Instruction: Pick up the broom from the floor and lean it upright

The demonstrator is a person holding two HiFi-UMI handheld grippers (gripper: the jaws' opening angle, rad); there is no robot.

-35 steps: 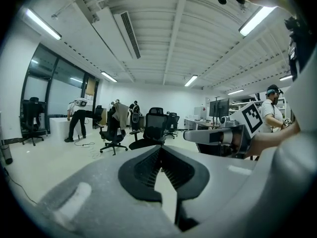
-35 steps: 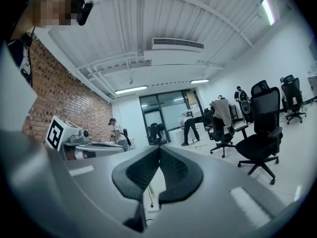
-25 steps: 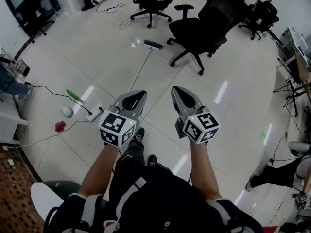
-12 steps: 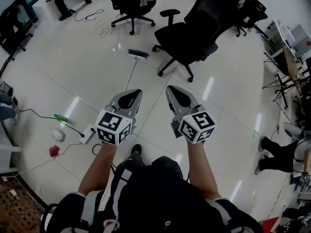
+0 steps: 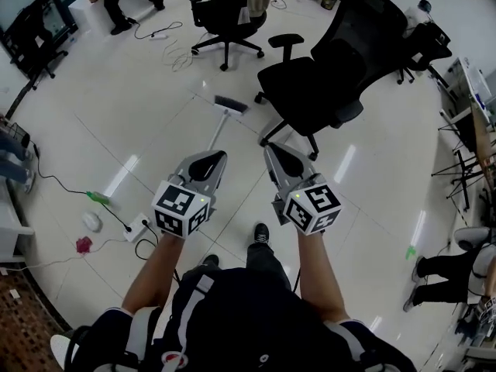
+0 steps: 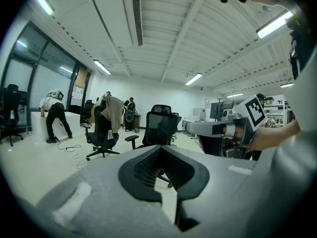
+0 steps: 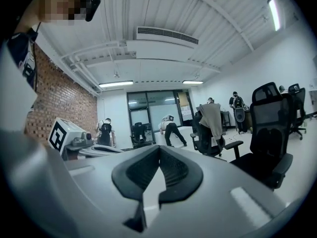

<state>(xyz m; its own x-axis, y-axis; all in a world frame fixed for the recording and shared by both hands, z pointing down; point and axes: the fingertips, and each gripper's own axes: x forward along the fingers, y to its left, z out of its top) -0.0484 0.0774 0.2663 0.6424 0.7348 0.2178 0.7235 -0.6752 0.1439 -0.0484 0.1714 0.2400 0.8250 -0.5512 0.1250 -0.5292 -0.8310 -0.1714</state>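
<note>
The broom [image 5: 223, 118] lies flat on the pale tiled floor, its dark head at the far end and its light handle running back toward me. My left gripper [image 5: 210, 159] hovers above the handle's near end, which it hides, with its jaws shut and nothing in them. My right gripper [image 5: 272, 151] is level with it to the right, also shut and empty. In the left gripper view the left gripper [image 6: 160, 147] points at the black office chair [image 6: 161, 124]; the right gripper view shows the right gripper [image 7: 159, 147] with its tips together. Neither gripper view shows the broom.
A black office chair [image 5: 333, 76] stands just right of the broom head, a second chair [image 5: 229, 14] farther back. A power strip [image 5: 139, 225] with cables, a green object [image 5: 98, 198] and a white object [image 5: 91, 221] lie at the left. People stand at the back.
I have walked forward: the broom and the black chair have come nearer in the head view. Both grippers travelled along side by side and stayed shut.
</note>
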